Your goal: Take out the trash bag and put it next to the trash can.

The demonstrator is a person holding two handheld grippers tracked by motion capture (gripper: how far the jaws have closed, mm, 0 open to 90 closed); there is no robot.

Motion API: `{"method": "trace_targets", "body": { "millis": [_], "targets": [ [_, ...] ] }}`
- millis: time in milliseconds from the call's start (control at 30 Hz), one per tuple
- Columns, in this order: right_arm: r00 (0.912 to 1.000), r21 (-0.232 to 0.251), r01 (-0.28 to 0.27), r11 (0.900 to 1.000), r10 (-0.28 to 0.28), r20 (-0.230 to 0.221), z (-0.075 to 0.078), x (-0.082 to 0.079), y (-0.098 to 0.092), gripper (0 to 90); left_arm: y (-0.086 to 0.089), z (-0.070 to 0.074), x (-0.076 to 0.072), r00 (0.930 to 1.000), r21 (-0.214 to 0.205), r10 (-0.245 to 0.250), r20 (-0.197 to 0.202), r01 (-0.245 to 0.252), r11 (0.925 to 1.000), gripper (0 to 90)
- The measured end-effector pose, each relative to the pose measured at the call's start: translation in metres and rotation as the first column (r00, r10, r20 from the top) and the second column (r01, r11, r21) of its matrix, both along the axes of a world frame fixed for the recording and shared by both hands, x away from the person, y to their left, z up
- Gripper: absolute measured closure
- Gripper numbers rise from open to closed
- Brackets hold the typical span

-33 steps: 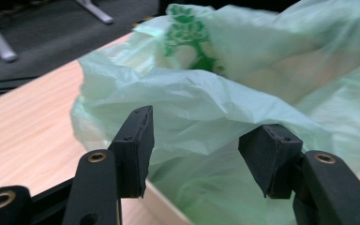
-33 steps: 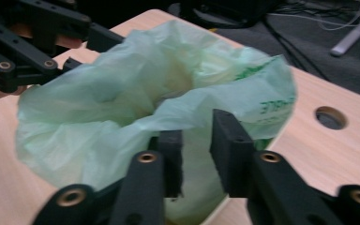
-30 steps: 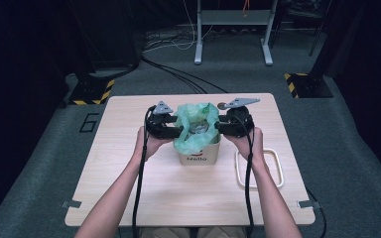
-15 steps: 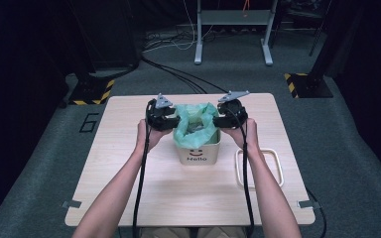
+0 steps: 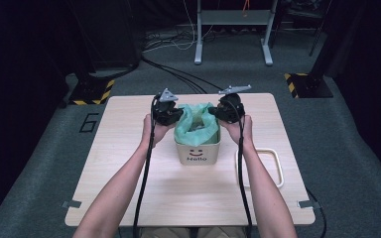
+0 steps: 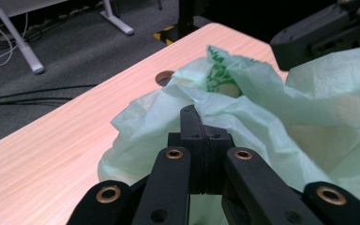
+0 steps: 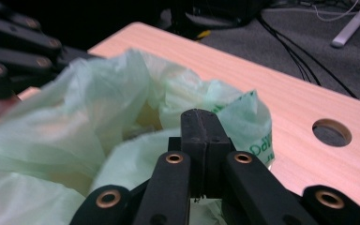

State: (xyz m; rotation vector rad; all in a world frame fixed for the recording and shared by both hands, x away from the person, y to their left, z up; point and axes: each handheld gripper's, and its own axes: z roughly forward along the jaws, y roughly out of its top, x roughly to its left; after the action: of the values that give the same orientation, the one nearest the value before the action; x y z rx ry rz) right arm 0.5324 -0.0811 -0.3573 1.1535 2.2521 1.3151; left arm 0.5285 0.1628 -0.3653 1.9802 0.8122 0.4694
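High view: left gripper (image 5: 174, 115) and right gripper (image 5: 217, 112) fingers pressed together, flanking the green bag (image 5: 196, 127); bag film just beyond them

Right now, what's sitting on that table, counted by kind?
Green plastic bag: 1
White bin with the "Hello" face: 1
White loop-shaped frame lying flat: 1
Hand-held grippers: 2, left hand-held gripper and right hand-held gripper, both with jaws closed at the bag's edge
Total: 5
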Motion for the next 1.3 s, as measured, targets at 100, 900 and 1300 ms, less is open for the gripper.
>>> {"method": "trace_targets", "body": {
  "millis": [100, 900, 1300],
  "targets": [
    [0.9997, 0.043, 0.02, 0.9989, -0.02, -0.015, 0.01, -0.002, -0.007, 89.7, 0.001, 0.003, 0.0, 0.9997, -0.019, 0.009, -0.023, -0.009, 0.9998, 89.7],
    [0.9528, -0.114, 0.14, 0.9836, -0.165, -0.255, -0.011, 0.037, 0.008, 86.5, -0.009, 0.004, 0.004, 0.9933, 0.011, -0.028, -0.112, 0.029, 0.9995, 88.7],
    [0.9857, -0.063, 0.107, 0.9922, -0.115, -0.123, 0.026, 0.016, 0.004, 90.0, 0.007, 0.026, -0.002, 0.9987, -0.042, -0.011, -0.05, 0.009, 0.9991, 90.0]
  ]
}}
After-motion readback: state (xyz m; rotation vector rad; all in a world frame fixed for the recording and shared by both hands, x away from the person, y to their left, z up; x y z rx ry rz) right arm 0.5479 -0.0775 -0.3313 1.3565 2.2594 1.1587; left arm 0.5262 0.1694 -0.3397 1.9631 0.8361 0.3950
